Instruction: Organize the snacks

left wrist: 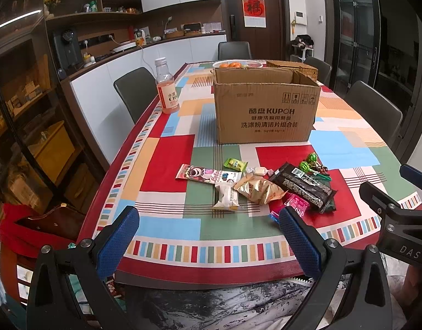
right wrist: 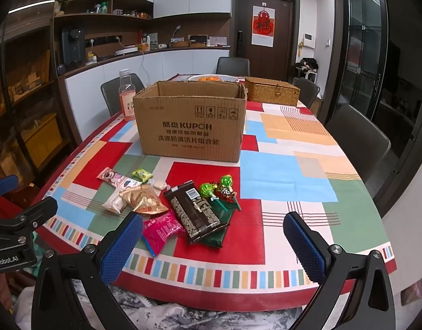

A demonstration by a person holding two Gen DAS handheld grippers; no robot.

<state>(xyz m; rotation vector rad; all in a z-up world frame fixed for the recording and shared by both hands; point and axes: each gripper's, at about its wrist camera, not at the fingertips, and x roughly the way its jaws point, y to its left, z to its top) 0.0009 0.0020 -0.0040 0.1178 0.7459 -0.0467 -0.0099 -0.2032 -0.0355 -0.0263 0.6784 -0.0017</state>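
Several snacks lie in a loose pile on the patterned tablecloth: a long pink pack (left wrist: pixel 208 176) (right wrist: pixel 117 178), a white pack (left wrist: pixel 226 196), a gold bag (left wrist: pixel 259 189) (right wrist: pixel 143 199), a dark chocolate pack (left wrist: pixel 304 185) (right wrist: pixel 194 210), a pink pouch (right wrist: pixel 161 229) and green lollipops (left wrist: pixel 310 162) (right wrist: pixel 213 188). Behind them stands an open cardboard box (left wrist: pixel 266 110) (right wrist: pixel 191 126). My left gripper (left wrist: pixel 211 220) is open at the table's near edge, empty. My right gripper (right wrist: pixel 213 228) is open too, holding nothing, just short of the pile.
A pink drink bottle (left wrist: pixel 166 88) (right wrist: pixel 127 96) stands left of the box. A woven basket (right wrist: pixel 271 90) and a bowl of oranges (left wrist: pixel 234 64) sit at the far end. Grey chairs (right wrist: pixel 356 134) ring the table (right wrist: pixel 307 170).
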